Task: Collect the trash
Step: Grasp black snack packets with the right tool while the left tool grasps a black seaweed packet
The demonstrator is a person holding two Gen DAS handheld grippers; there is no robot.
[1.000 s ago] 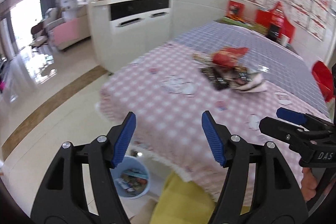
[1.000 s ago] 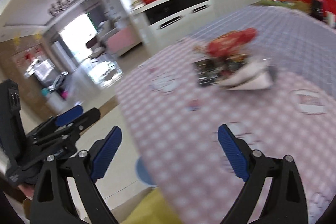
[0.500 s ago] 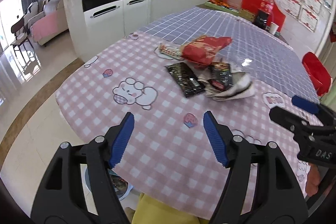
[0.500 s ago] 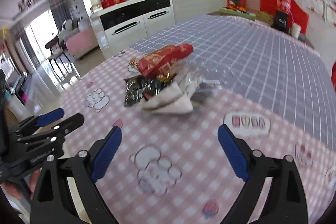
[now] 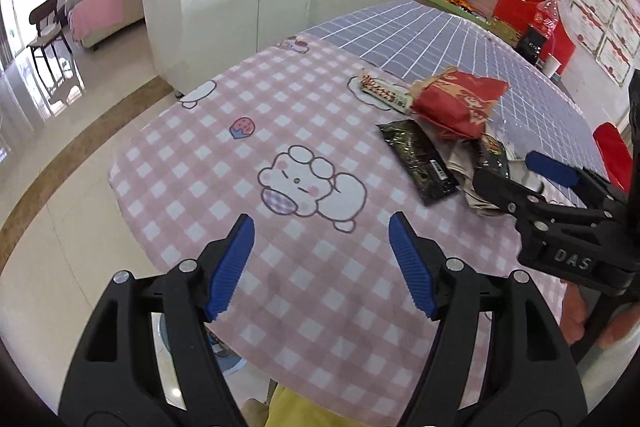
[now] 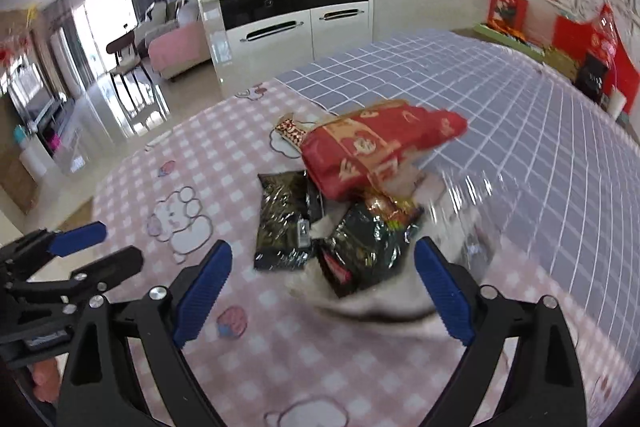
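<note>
Red wrapper (image 6: 376, 147) atop black packets (image 6: 282, 223)

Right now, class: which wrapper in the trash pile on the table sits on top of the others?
The crumpled red-and-gold paper bag; the dark foil wrappers lie flat beneath it.

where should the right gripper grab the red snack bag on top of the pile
Probably the red snack bag is best pinched across its raised, free right-hand end, coming from above and the near side. It lies tilted on top of the black wrappers, so that end lifts clear of the pile. The right gripper is open, with nothing in it.
</note>
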